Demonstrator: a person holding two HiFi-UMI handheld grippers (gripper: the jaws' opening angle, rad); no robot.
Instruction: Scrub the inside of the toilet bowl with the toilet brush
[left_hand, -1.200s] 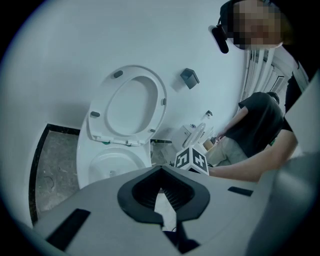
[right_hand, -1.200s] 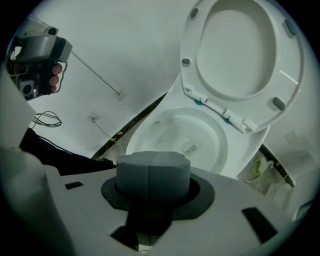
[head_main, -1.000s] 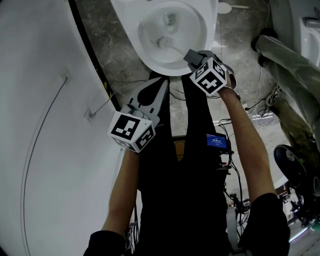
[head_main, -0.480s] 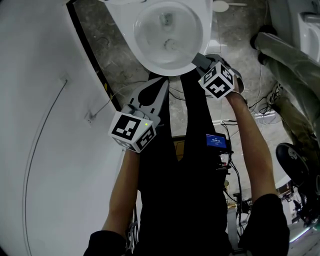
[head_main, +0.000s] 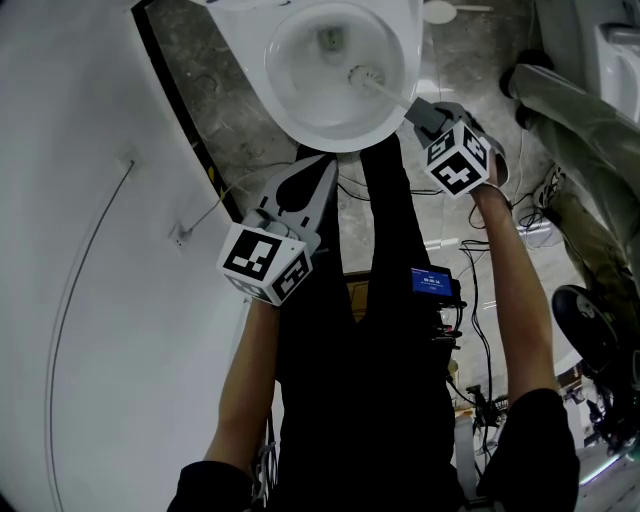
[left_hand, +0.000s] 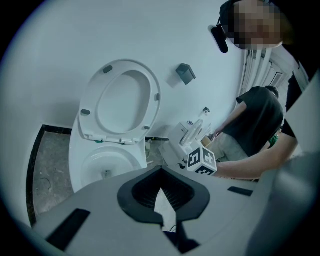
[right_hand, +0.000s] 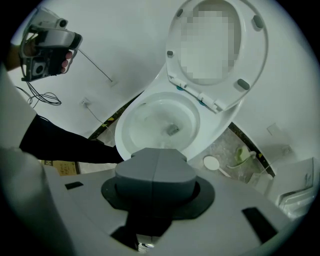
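The white toilet bowl (head_main: 300, 105) is at the top of the head view, its seat and lid (left_hand: 122, 102) raised. The toilet brush (head_main: 364, 76) has its white head inside the bowl on the right side, and its handle slants down to my right gripper (head_main: 414, 110), which is shut on it just past the rim. In the right gripper view the jaws (right_hand: 156, 152) hide the handle, with the bowl (right_hand: 127, 137) right ahead. My left gripper (head_main: 326, 166) hangs shut and holds nothing, below the bowl's front edge.
A white curved wall (head_main: 90, 250) fills the left, with a thin cable (head_main: 215, 205) along its foot. A small white round object (head_main: 443, 13) lies on the stone floor right of the toilet. Another person (left_hand: 255, 120) crouches at the right by white fixtures (left_hand: 187, 137).
My right gripper has moved right and a little up, sweeping the brush head from the bowl's left-centre to its right side. The left gripper has stayed still.
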